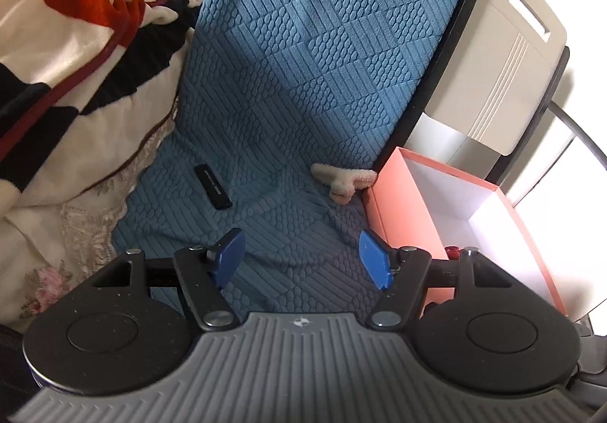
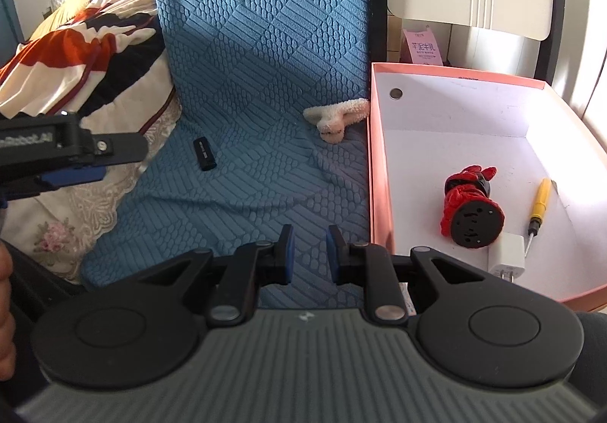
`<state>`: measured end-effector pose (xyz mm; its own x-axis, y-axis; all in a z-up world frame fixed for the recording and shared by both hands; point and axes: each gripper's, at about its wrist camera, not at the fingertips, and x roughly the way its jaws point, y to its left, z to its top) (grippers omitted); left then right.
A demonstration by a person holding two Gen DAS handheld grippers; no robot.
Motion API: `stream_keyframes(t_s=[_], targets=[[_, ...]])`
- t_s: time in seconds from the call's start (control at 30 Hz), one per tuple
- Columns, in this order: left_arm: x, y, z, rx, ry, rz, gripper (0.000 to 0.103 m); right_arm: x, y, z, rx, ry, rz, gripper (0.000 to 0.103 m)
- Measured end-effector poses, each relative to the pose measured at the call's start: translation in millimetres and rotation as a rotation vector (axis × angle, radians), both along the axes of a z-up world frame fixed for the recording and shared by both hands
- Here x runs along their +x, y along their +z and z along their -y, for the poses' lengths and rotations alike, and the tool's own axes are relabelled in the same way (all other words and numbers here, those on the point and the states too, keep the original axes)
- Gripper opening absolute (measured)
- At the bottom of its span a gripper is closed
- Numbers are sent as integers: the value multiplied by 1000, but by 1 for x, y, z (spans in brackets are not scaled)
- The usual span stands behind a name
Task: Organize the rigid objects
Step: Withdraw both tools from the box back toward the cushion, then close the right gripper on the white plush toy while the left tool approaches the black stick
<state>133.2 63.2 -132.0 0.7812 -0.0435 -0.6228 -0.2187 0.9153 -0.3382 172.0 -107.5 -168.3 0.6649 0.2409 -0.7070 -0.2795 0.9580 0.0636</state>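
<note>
Our left gripper [image 1: 301, 258] hangs with its blue pads spread wide and nothing between them, over the blue quilted cover [image 1: 303, 81] to the left of the pink box [image 1: 398, 210]. Our right gripper [image 2: 309, 252] has its pads a narrow gap apart, also empty, just left of that box's near corner. On the cover, well left of the box, lies a small black stick-shaped item [image 2: 205, 153]; a cream plush toy [image 2: 335, 117] touches the box's left wall. Inside the box (white-lined) lie a red figurine [image 2: 470, 206], a white charger plug [image 2: 506, 256] and a yellow screwdriver [image 2: 538, 205]
</note>
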Motion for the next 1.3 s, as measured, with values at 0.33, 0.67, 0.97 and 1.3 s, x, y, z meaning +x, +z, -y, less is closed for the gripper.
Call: stream_keyframes(t_s=[0.33, 0.67, 0.97, 1.3], targets=[[28, -33, -9, -104, 42, -62, 72, 18, -7, -7, -20, 2, 41, 22], [59, -51, -32, -104, 63, -82, 72, 42, -18, -25, -72, 33, 66, 22], [90, -71, -58, -143, 124, -132, 72, 63, -19, -52, -111, 63, 112, 22], [125, -84, -89, -180, 171, -157, 72, 107, -38, -65, -133, 55, 194, 33]])
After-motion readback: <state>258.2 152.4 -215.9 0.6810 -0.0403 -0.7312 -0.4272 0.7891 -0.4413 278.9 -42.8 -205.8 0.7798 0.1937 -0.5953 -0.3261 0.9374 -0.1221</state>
